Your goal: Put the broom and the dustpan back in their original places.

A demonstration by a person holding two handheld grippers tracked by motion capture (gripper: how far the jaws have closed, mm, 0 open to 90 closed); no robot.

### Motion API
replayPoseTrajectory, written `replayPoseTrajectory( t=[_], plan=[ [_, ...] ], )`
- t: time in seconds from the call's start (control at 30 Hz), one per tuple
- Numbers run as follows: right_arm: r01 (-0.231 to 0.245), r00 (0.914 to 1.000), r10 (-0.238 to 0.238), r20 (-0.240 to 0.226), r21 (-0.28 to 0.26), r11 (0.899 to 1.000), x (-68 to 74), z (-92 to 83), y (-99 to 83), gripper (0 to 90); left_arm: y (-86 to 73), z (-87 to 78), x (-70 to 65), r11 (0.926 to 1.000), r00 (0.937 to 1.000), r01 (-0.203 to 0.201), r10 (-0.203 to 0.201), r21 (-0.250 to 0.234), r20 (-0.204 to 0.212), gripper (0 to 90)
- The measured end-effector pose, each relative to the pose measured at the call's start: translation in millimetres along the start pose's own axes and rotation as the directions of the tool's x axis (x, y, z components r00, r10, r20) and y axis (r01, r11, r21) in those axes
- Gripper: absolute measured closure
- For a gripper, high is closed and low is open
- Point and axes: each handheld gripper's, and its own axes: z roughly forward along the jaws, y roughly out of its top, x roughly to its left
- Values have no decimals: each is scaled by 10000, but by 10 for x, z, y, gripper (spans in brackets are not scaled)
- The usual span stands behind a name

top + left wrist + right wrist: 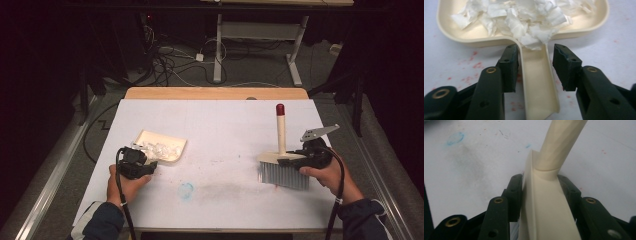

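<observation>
**Dustpan and brush on the white table, one gripper at each**

Table (pixel 220 125): white top, wooden strip along the far edge; faint red specks near the left gripper, a blue smudge (pixel 185 190) and a grey smear toward the near edge, about midway across.

Dustpan (pixel 170 142): cream plastic, lying flat in the left half of the table, nearer the near edge than the far one; pan heaped with torn white paper scraps (pixel 524 17); its channel-shaped handle (pixel 537 82) points back toward the person.

Left gripper (pixel 535 67): held in the left hand (pixel 125 185) at the dustpan's handle end; jaws apart, one each side of the handle; the left pad stands just beside the handle's edge, the right pad stands clear of it with table showing between.

Brush (pixel 282 167): cream back, grey bristles resting on the table in the right half, near the right edge; round handle rising upright, tipped red.

Right gripper (pixel 539 185): held in the right hand (pixel 330 175); jaws set on either side of the brush's cream back, just below the foot of the handle; both pads lie against its sides.
</observation>
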Motion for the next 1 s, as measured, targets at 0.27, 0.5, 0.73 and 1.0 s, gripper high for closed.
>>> replayPoseTrajectory(
  t=[0.27, 0.5, 0.73, 1.0],
  plan=[
    [-143, 9992, 138, 376, 130, 9998, -172, 136, 132, 500, 8, -12, -116, 9982, 9982, -592, 592, 1, 5, 455],
    [-470, 9871, 579, 1490, -759, 9960, -323, 58, 107, 504, -22, -121, -112, 9857, 9902, -1394, 1377, -951, -239, 299],
    [-514, 9721, 736, 2226, -1039, 9933, -325, 149, 65, 505, -62, -243, -196, 9584, 9782, -2064, 2069, -1971, -181, 246],
    [-1089, 9280, 1236, 3514, -612, 9922, -382, 299, 23, 562, -154, -306, -266, 9419, 9643, -2622, 2641, -2098, -198, 238]
  ],
)
